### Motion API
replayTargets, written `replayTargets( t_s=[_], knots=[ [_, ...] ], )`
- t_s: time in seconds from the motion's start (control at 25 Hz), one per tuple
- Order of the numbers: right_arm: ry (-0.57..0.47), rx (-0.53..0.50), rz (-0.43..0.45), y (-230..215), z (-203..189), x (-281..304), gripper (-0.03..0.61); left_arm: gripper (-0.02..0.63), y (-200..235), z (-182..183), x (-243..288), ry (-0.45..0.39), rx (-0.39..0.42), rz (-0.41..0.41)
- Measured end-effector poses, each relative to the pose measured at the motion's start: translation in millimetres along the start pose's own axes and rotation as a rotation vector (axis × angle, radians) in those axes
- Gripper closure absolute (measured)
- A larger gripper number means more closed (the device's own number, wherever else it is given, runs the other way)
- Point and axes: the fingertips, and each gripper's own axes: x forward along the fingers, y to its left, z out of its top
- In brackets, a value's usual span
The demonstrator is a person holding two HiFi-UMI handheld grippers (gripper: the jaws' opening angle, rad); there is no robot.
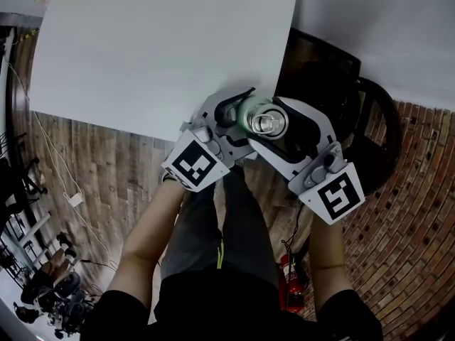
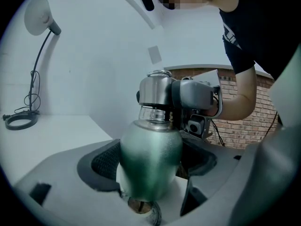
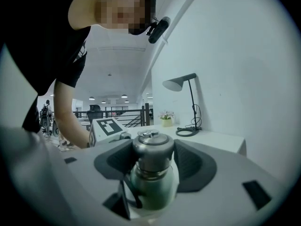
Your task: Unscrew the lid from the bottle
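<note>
L gripper (image 1: 244, 123) clamps bottle (image 2: 150, 159) body, mid-air just off table (image 1: 163, 48) edge. R gripper (image 1: 282, 131) jaws wide, pinching lid (image 3: 153, 149). Step: unscrewing; lid looks seated. Next: you twist R firmly, hold L steady.

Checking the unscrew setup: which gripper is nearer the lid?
Right. The right gripper grips the lid itself; the left gripper clamps the bottle below it.
</note>
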Motion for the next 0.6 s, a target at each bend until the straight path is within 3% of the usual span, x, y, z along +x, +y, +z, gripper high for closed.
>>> replayTargets(
  t_s=[0.32,0.6],
  knots=[
    [-0.045,0.146,-0.074,0.8,5.7,-18.2,0.311,0.239,0.5,1.8,0.4,-0.002,-0.031,0.004],
    [-0.014,0.197,-0.175,-4.8,5.4,-29.2,0.311,0.239,0.0,-6.2,0.6,0.047,0.010,-0.040]
  ],
)
